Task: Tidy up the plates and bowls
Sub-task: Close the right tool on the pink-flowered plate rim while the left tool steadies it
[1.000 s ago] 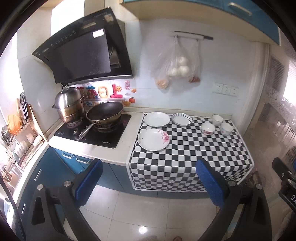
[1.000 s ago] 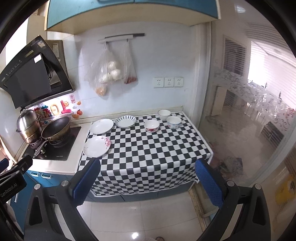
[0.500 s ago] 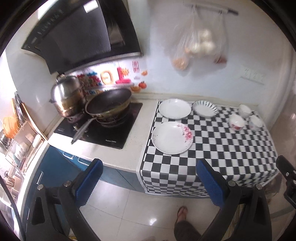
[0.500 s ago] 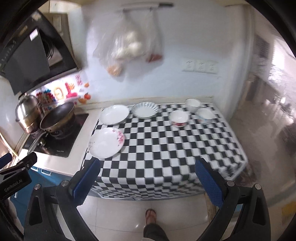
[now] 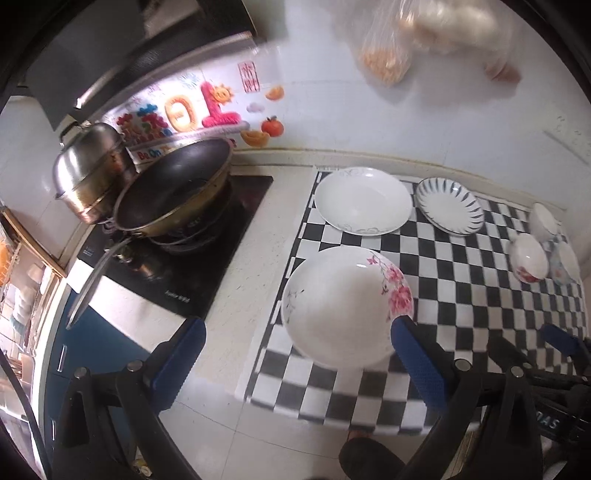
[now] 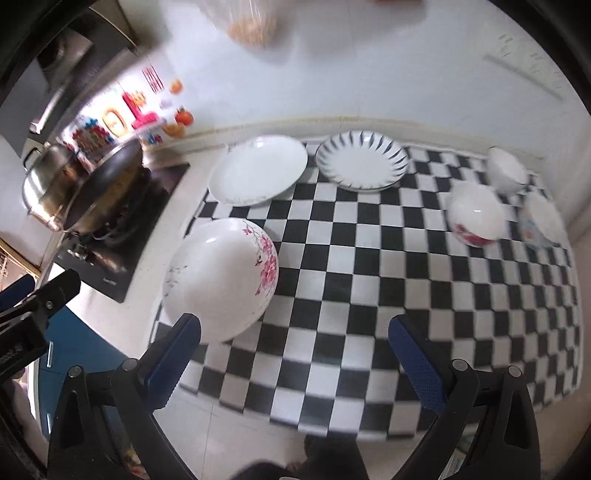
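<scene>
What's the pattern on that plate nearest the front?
White plate with pink blossoms along one edge; clearest in the left wrist view.

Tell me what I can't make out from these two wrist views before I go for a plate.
- Near rim of the white plate with pink flowers: covered by the left gripper finger in the left view.
- Three small white bowls: motion-blurred in the right view, patterns unreadable.
- Clear plastic bags on the wall: cut off by the top edge and blurred.
- Both grippers' contact with the black-and-white checkered cloth: not visible.
</scene>
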### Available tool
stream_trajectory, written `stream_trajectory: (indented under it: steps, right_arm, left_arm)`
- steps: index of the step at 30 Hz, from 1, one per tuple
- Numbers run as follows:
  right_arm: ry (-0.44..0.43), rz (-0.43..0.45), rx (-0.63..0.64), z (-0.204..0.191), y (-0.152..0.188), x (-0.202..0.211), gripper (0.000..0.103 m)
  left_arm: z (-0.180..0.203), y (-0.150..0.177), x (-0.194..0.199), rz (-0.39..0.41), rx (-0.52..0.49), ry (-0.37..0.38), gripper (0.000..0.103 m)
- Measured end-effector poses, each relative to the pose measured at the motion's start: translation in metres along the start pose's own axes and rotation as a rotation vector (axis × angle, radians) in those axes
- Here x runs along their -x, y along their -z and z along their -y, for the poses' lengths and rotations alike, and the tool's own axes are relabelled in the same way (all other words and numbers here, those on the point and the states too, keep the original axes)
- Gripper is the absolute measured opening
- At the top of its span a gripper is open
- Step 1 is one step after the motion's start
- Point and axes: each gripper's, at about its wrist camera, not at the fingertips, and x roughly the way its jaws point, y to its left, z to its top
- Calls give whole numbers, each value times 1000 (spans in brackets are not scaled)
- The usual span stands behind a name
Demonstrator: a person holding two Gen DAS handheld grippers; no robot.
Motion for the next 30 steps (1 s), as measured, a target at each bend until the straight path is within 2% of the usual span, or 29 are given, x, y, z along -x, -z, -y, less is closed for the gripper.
stream_trajectory:
  steps: [6,16,21,25,30]
  right_arm:
    - [-39,-128,-15,17,-37,-83,103]
    - [-93,-304,-63,16,-55,-178,101]
    - [-153,-404,-97,11,-56,-214,96]
    - [-194,-452,-138,9,-58,-230,93]
    - [-231,-483,-180,2,-59,-241,90]
  left_arm:
    - [12,-24,-69,-100,8,-36,103]
    - [15,-37,-175,-274,-11,-41,103]
    - [9,-38,-210,-349,-25,21,102]
    - [1,-34,-236,-431,-23,80,86]
    - [-9,-31,-257,-487,-8,162,77]
